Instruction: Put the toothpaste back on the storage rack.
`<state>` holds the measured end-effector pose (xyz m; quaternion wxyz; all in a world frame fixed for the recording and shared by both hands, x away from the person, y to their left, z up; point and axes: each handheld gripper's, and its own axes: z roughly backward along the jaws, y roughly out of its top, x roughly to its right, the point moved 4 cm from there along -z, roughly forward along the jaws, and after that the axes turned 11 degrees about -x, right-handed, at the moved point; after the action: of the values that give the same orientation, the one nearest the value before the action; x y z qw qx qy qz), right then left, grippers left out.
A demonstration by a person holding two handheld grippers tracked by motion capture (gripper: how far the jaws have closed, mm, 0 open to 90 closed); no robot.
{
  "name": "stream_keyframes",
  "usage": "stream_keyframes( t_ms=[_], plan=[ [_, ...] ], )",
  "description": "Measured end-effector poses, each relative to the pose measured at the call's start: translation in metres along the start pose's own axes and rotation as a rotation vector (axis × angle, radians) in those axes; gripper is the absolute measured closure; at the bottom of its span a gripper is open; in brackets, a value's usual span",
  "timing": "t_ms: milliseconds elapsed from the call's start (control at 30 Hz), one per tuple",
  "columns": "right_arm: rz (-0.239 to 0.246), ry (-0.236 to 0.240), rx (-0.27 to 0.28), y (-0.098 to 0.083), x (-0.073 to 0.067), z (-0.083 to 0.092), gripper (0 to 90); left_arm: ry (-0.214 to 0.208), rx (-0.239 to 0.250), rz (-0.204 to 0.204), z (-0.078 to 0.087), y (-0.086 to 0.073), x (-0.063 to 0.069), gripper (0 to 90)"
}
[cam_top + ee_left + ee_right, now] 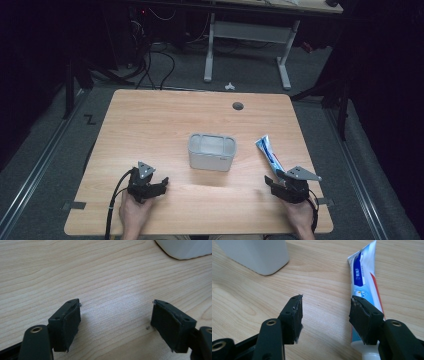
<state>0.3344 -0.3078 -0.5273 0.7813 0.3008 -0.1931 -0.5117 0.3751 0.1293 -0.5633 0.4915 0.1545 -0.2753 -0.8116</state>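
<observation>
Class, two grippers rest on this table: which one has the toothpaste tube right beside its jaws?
The right gripper: the toothpaste tube lies along one of its open jaws. The left gripper faces bare wood, with the white container farther off.

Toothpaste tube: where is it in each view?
High view: toothpaste tube lies right of centre, just ahead of the right gripper.
Left gripper view: not in it.
Right gripper view: tube at right, beside the right-hand jaw.
Shared landmark: the white container.
</observation>
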Motion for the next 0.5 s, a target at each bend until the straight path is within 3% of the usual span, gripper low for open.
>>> stream_keyframes(
  t_ms=[500],
  plan=[
    [-0.008,-0.04,-0.034,0.013,0.019,0.011,48.6,-0.002,0.002,0.002,0.0,0.0,0.0,24.1]
  ],
)
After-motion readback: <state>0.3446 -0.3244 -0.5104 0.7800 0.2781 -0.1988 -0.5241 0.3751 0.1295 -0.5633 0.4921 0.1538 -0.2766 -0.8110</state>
